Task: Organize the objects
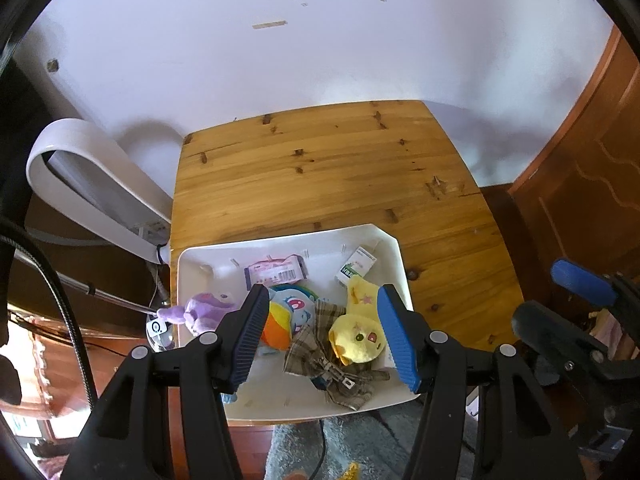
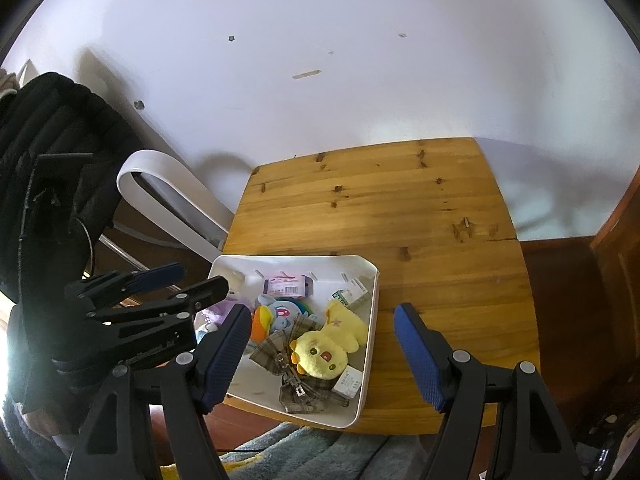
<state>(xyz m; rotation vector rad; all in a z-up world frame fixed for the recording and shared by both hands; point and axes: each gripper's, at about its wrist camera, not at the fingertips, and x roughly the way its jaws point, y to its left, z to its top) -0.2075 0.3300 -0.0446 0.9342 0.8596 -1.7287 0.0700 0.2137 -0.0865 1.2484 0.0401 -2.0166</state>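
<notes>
Both hand-held grippers — left (image 1: 322, 334), right (image 2: 326, 354) — hover open and empty over the tray (image 2: 370, 320) of toys on the worktop (image 2: 440, 220). Sorting looks unstarted — next, probably descend onto the yellow plush (image 1: 358, 336).

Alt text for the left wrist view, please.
The open left gripper hovers above a white tray on a wooden table. The tray holds a yellow plush, plaid cloth, other plush toys and small packets.

Rainbow plush (image 1: 286, 314): partly hidden behind the left hand-held gripper (image 1: 320, 338) finger.
Box labels (image 1: 357, 266): print too small to read.
</notes>
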